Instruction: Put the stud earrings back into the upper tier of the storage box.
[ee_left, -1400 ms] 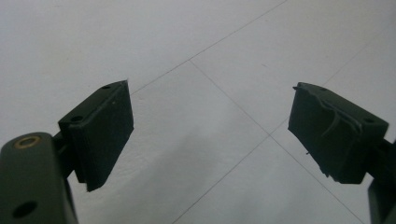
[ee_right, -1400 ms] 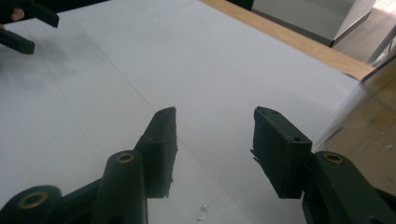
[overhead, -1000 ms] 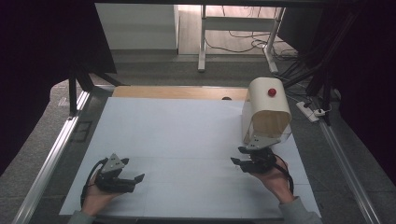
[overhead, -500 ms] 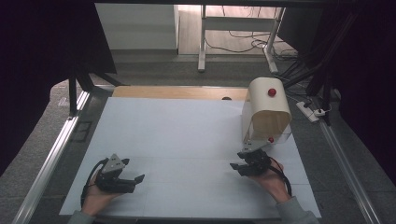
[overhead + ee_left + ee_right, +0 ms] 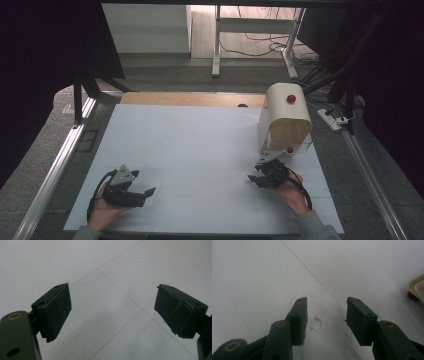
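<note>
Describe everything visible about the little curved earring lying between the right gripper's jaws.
In the right gripper view, the earring is a thin, silvery, hook-shaped wire with a small pearl-like bead at its upper end and a smaller ball at its lower end. It looks like metal with a glossy pale bead. It lies flat on the white table cover, in the gap between the open jaws of the right gripper. Neither jaw appears to touch it; only the cover does.

- Matt white paper-like sheet [image 5: 200, 150] under both tools, smooth, with faint crease lines
- Left gripper [image 5: 112, 312]: matt black rubbery pads, the right one torn
- Small curved shiny metal wire with pearl-like beads [image 5: 317, 322] between the right gripper [image 5: 325, 320] jaws
- Pale wooden arched box [image 5: 285, 122] with glossy red knobs
</note>
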The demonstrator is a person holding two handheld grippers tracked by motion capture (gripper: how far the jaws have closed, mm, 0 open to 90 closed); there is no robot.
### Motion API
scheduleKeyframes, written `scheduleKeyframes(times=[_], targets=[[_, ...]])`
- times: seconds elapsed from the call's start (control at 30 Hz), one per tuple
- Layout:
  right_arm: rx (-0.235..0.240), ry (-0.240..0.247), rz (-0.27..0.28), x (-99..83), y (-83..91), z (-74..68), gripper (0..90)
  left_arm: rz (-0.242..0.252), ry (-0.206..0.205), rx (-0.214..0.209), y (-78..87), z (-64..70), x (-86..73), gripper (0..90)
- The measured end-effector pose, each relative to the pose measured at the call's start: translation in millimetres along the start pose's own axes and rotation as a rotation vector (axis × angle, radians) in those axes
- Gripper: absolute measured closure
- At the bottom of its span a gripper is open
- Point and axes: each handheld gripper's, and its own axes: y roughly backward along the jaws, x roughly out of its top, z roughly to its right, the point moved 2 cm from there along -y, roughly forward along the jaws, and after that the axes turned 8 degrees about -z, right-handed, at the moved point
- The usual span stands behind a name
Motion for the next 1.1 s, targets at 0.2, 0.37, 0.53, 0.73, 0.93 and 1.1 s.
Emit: scheduleKeyframes(times=[0.2,0.37,0.53,0.73,0.93,1.1], targets=[[0.011,-0.004,-0.022,-0.4,-3.8,1.7,62.4,0.005,-0.002,0.003,0.5,0.1,0.2,13.9],[0.03,-0.005,-0.02,-0.1,-4.3,2.8,69.9,0.003,-0.003,0.003,0.4,0.2,0.2,14.0],[0.036,-0.017,-0.023,-0.8,-3.7,3.8,79.7,0.005,-0.003,0.003,0.7,0.1,0.2,14.0],[0.042,-0.016,-0.028,-0.4,-3.3,2.1,85.2,0.004,-0.001,0.002,0.5,-0.1,0.1,13.9],[0.05,-0.021,-0.015,0.0,-1.3,2.2,85.4,0.005,-0.001,0.003,0.9,-0.3,0.0,13.9],[0.051,-0.029,0.03,1.9,6.8,2.3,85.4,0.005,-0.002,0.004,0.8,-0.4,0.0,13.9]])
